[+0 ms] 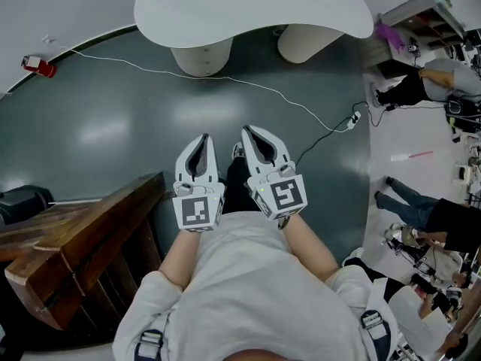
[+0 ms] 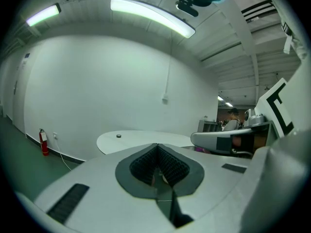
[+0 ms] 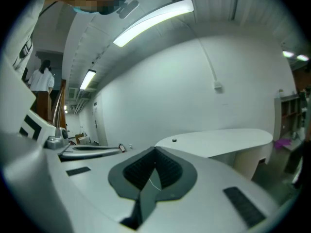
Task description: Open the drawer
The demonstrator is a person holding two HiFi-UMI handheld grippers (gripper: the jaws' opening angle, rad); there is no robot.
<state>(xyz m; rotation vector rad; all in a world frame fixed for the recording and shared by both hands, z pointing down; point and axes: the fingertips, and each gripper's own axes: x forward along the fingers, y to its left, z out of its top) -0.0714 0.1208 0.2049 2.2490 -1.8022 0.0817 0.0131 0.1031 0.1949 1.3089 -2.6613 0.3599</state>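
Observation:
Both grippers are held side by side in front of the person's chest, above the dark green floor. My left gripper (image 1: pixel 203 140) is shut with nothing between its pads, which meet in the left gripper view (image 2: pixel 158 168). My right gripper (image 1: pixel 249 132) is likewise shut and empty, its pads together in the right gripper view (image 3: pixel 154 171). A dark wooden piece of furniture (image 1: pixel 83 235) stands at the lower left of the head view, left of the left gripper and apart from it. No drawer front or handle shows in any view.
A white curved table (image 1: pixel 248 6) on two pedestals stands ahead; it also shows in the left gripper view (image 2: pixel 141 140) and the right gripper view (image 3: pixel 218 141). A white cable (image 1: pixel 225 81) crosses the floor. A red fire extinguisher (image 1: pixel 37 66) sits far left. People (image 1: pixel 428 216) and equipment fill the right.

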